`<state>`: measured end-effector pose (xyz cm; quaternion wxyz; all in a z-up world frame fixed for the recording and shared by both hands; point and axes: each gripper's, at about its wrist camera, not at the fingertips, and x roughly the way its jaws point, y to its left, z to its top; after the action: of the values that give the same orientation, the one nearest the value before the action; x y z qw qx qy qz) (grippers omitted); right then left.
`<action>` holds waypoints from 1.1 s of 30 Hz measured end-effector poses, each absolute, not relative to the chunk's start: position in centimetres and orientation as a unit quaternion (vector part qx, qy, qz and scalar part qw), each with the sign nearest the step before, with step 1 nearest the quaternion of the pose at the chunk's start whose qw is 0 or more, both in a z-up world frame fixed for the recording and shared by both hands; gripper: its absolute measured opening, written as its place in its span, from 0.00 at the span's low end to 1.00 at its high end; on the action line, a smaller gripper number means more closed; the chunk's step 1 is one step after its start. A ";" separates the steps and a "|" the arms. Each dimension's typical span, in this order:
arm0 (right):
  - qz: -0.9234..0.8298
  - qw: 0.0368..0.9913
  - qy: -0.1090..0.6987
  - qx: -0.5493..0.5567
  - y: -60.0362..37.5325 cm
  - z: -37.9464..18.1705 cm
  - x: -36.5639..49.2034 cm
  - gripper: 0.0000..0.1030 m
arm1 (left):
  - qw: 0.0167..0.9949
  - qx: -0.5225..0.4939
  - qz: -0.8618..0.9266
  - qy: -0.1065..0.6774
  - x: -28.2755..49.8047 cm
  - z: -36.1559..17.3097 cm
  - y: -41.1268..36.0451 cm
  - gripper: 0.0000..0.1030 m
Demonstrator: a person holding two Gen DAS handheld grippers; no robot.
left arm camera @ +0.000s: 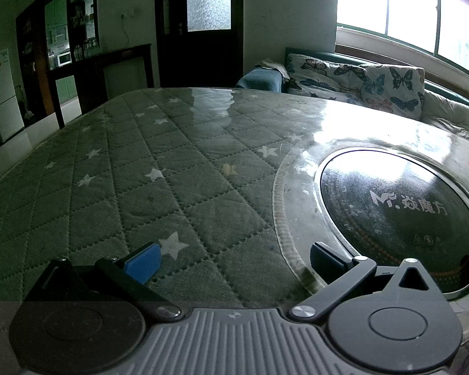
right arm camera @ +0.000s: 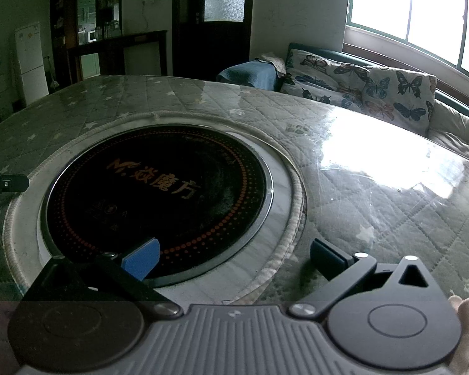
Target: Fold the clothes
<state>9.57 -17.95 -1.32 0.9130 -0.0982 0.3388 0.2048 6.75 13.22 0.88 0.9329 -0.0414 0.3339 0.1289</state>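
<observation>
Clothes nowhere in either view; only quilted table cover (left arm camera: 172, 172) and round hob (right arm camera: 159, 200) at frame centre. Left gripper (left arm camera: 234, 259) and right gripper (right arm camera: 234, 257) jaws apart, empty. Fabric likely soft, light; pinch at corners.

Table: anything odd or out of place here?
Yes: no clothes show on the table. Only its quilted star cover under clear film and a built-in round cooktop. Both grippers, left and right, are open and empty.

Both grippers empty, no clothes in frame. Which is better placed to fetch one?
Right gripper, tentatively: open, over the cooktop rim, on the sofa side, where the only loose fabric lies. The left gripper, also open, is farther from it, over the table cover.
</observation>
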 end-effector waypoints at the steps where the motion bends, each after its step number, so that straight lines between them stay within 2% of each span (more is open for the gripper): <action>1: 0.205 0.913 0.339 -0.098 -18.0 -1.3 9.6 1.00 | 0.933 -0.041 0.129 0.334 6.7 0.9 13.2 1.00; 33: 0.206 0.913 0.339 -0.099 -18.1 -1.3 9.5 1.00 | 0.933 -0.041 0.129 0.334 6.5 0.8 13.4 1.00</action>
<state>9.50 -18.14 -1.27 0.9128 -0.0986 0.3390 0.2055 6.54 13.40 0.85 0.9329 -0.0413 0.3338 0.1287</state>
